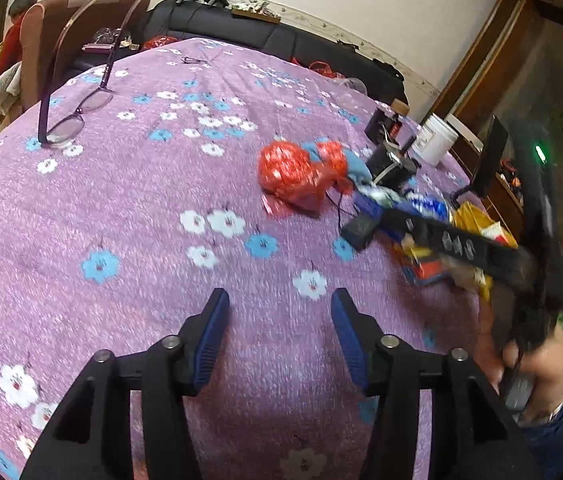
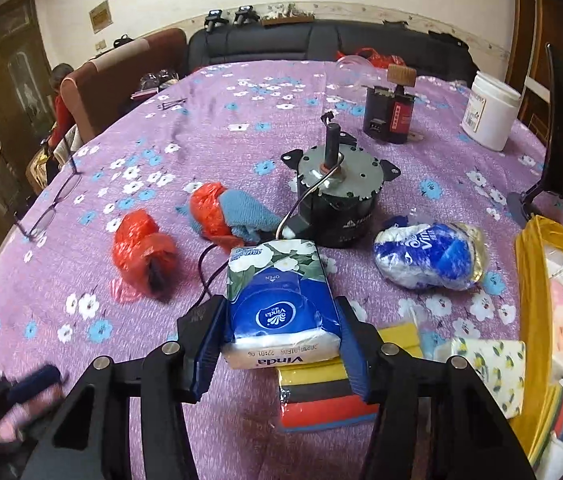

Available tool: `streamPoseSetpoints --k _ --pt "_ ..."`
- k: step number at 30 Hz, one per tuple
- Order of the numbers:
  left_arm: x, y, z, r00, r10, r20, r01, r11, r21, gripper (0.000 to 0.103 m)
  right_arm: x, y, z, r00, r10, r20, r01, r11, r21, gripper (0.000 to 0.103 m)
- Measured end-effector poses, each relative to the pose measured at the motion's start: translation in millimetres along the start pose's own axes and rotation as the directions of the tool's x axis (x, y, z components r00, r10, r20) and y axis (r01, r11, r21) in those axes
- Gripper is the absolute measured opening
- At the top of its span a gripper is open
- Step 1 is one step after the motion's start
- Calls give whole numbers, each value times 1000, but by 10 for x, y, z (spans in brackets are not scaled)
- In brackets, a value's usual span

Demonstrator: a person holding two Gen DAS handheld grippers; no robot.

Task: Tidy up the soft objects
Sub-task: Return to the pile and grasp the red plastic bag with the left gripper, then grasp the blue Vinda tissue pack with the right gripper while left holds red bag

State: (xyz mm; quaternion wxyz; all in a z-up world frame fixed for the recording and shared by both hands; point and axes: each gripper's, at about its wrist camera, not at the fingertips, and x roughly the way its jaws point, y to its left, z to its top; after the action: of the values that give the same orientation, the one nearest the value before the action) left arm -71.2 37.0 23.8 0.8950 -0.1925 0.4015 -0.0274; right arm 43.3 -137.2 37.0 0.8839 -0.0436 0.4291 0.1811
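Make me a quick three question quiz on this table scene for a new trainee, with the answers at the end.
1. True or false: the right gripper is empty.
2. Which sits nearest the electric motor? A) eyeglasses B) blue knit cloth in red plastic C) white jar
3. Fill in: the yellow bin lies to the ____ of the held tissue pack in the right wrist view.

Key: 1 false, it grips the tissue pack; the left gripper is the open, empty one. 2 B. 3 right.
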Motion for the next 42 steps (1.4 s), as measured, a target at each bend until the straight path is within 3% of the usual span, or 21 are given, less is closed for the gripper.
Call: streamPoseSetpoints --k 5,9,17,20,22,24,29,35,42 --pt "21 -38 258 1000 17 12 -17 1000 -10 53 -395 -53 -337 994 39 100 -41 999 20 57" --pt "191 -140 507 999 29 -16 -29 1000 -1 69 -485 -122 -538 987 93 131 -99 994 45 57" --pt "727 -218 905 990 121 -65 -125 991 -48 69 -456 -245 -577 964 204 169 -219 972 79 57" --pt "935 -252 924 984 156 -90 -158 987 -17 66 -433 -315 -580 958 233 168 -253 961 112 57" --pt "1008 -272 902 980 174 -93 -175 985 3 48 -431 -322 -582 956 241 169 -262 958 116 57" --pt "993 -309 865 977 198 -72 -196 980 31 45 -429 -316 -581 954 248 169 -269 957 112 57" --pt "781 -334 706 982 182 -47 -180 982 53 44 -444 -316 -591 950 256 177 -278 954 109 57" --pt "400 -319 283 989 139 -59 -135 988 72 44 -422 -281 -584 953 258 158 -275 957 96 57" --pt "144 -390 -154 994 86 -61 -79 991 108 44 -610 -40 -731 970 197 141 -196 980 -25 57"
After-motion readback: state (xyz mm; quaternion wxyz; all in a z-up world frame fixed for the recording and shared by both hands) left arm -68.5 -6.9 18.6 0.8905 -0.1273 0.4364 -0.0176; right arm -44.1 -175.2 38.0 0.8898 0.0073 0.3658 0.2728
